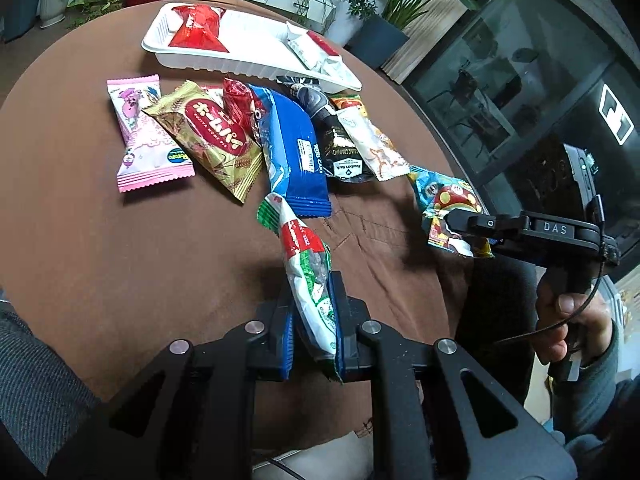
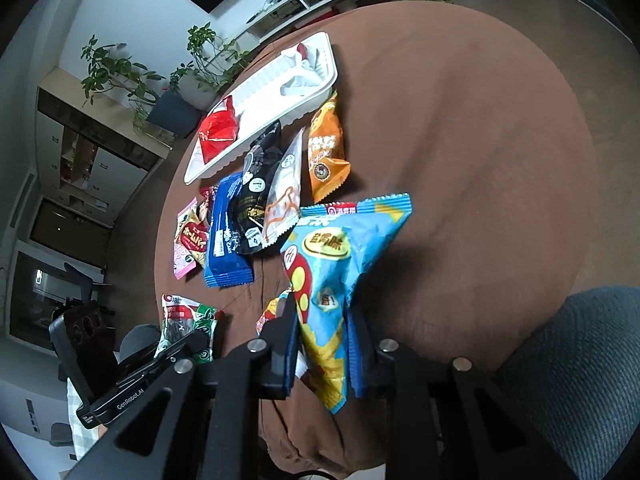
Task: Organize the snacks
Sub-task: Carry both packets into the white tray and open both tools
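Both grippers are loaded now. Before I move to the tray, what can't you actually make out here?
- Green-and-white packet: lower end hidden between the left gripper pads, left wrist view.
- Light-blue packet: its small print is blurred, right wrist view.
- White tray: floor under the red packet covered, both views.
- Black packet: partly overlapped by neighbours.

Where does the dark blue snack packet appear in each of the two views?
Left wrist view: the dark blue packet lies at the centre of the pile, just before the white tray.
Right wrist view: it lies left of centre, below the same tray.
Shared landmark: the white tray.
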`<state>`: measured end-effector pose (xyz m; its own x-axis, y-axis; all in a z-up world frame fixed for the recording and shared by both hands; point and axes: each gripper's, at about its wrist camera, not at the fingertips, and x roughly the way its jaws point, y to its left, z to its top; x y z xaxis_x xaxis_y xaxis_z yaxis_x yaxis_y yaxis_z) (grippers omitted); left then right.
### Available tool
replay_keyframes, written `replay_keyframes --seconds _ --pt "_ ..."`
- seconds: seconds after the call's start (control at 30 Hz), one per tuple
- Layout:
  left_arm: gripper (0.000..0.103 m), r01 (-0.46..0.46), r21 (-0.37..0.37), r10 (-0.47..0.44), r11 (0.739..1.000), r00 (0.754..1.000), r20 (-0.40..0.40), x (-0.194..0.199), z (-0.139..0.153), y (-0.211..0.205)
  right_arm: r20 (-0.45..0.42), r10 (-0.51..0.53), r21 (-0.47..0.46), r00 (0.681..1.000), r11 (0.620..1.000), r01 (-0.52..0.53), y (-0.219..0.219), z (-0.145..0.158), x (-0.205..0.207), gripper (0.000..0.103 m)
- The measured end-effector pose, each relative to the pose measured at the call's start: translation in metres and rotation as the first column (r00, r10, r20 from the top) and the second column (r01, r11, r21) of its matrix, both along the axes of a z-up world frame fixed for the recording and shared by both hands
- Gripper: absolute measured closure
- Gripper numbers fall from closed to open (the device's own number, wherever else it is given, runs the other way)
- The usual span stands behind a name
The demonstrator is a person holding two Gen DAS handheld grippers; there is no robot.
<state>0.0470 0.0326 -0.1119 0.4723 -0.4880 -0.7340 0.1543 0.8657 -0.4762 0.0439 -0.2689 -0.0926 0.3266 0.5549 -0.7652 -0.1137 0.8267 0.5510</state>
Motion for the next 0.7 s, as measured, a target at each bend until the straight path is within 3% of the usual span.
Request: replay_keyframes --seconds 0.2,0.47,0.7 --pt "0.09 -0.041 -0.04 0.042 0.998 0.999 0.022 0.0 0.012 0.021 0.019 -0.051 0.021 0.999 0.999 0.05 -0.02 0.008 0.004 0.081" --pt "0.09 -0.095 -0.035 0.098 0.995 0.991 0.086 0.014 0.038 0.052 0.034 -0.081 0.037 0.996 0.996 0.079 -0.031 0.011 0.019 0.081" --pt "0.09 -0.14 0.006 0.137 0.99 0.978 0.158 0.05 0.074 0.092 0.137 -0.159 0.014 0.978 0.987 0.159 -0.062 0.042 0.059 0.081"
